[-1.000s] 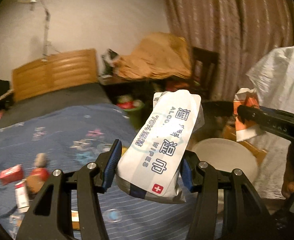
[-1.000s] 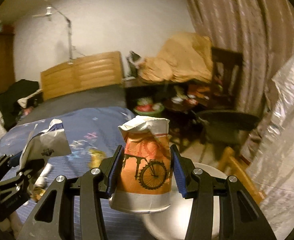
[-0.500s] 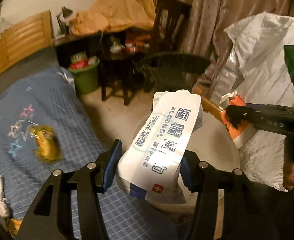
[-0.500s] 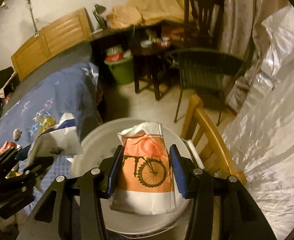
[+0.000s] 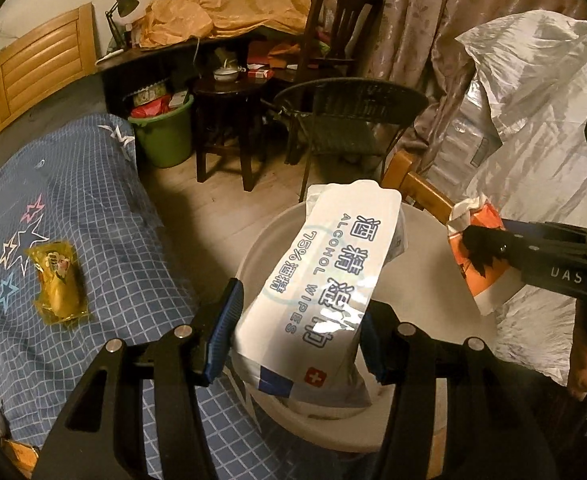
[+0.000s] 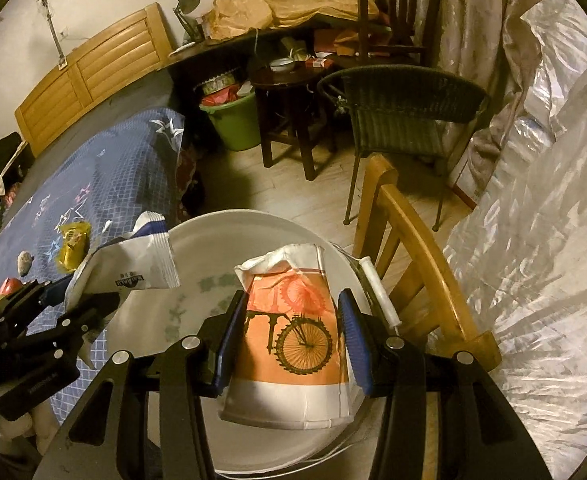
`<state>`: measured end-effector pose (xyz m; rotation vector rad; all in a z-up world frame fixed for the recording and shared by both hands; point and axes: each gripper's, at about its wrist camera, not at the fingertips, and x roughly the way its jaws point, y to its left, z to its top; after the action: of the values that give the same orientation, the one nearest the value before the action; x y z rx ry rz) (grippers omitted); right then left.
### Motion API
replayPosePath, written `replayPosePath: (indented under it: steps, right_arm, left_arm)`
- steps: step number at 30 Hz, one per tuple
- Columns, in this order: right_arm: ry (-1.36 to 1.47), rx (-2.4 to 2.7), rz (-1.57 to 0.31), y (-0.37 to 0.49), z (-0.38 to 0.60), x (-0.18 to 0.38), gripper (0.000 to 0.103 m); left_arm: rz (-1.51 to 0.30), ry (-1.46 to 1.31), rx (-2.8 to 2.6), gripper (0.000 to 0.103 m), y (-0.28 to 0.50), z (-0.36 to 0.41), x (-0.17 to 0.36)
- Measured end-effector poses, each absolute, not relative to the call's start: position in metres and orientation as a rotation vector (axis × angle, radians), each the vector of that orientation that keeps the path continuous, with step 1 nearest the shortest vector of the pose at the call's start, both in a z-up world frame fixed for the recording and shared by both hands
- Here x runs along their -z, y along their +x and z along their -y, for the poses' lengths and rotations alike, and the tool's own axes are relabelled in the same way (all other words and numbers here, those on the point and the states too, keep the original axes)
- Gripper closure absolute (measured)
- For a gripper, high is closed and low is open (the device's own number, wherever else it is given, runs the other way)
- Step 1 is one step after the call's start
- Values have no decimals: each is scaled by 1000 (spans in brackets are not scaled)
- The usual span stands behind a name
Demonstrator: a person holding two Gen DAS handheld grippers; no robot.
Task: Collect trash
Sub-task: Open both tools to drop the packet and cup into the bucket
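Nearest the left wrist camera, the left gripper (image 5: 297,340) pinches a white alcohol wipes packet (image 5: 325,280) between its blue-padded fingers (image 5: 223,336), the packet standing tilted and printed with blue lettering and a small red cross. The packet hangs above a round white bin (image 5: 261,248) that stands on the floor at the side edge of the bed (image 5: 93,208). In the right wrist view, the right gripper (image 6: 289,336) pinches a crumpled orange-and-white paper cup (image 6: 293,344) with a bicycle drawing, its rim squashed, also held over the open white bin (image 6: 197,240). The inside of the bin shows pale with faint greenish marks; what they are cannot be told. A thin white handle (image 6: 377,284) lies against the bin's right rim.

On the blue checked bedspread with stars, near the bed's side edge, lies a yellow wrapped packet (image 5: 57,280). Further along the bed are a small grey lump (image 6: 24,261) and something red (image 6: 7,289), too small to name.

Just beside the bin on the right stands a light wooden chair (image 6: 413,240), and beyond it crinkled silver-white plastic sheeting (image 6: 533,240). Further back on the floor are a dark wicker chair (image 5: 349,120) and a dark round stool-table (image 5: 229,92) carrying a small bowl (image 5: 225,74). Beside it a green bucket (image 5: 165,136) is filled with red and mixed rubbish. At the far wall a desk bears a lamp (image 5: 119,8) and orange cloth (image 5: 233,0).
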<state>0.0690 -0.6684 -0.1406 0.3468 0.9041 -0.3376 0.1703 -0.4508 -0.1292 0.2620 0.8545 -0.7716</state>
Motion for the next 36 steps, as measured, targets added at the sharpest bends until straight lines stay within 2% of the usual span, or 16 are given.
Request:
replayPosePath:
  steps: [13,14,15,16,17,29,36]
  right_arm:
    - [348,347,-889,61,671,144,55]
    - [346,349,-883,61,672,142,52]
    - [350,346,-876,61,672,142,45]
    - [360,344,-866,59,672,142,27]
    - [369,340,-855,58,672,141,24]
    - [382,316,-789,41,654,124,24]
    - [243,165,-692,25,571,102,24]
  left_arm:
    - [-846,259,731,50,180,447,129]
    - [-844,261,733,47,179,447,129]
    - [-841,259,736,38,179,447,128]
    - [-837,257,737,31,178,447,127]
    - [-829,255,735,23,178,446,125]
    - [-795,224,732,21,172,416,112]
    - [-787,200,718,21,158,318,119]
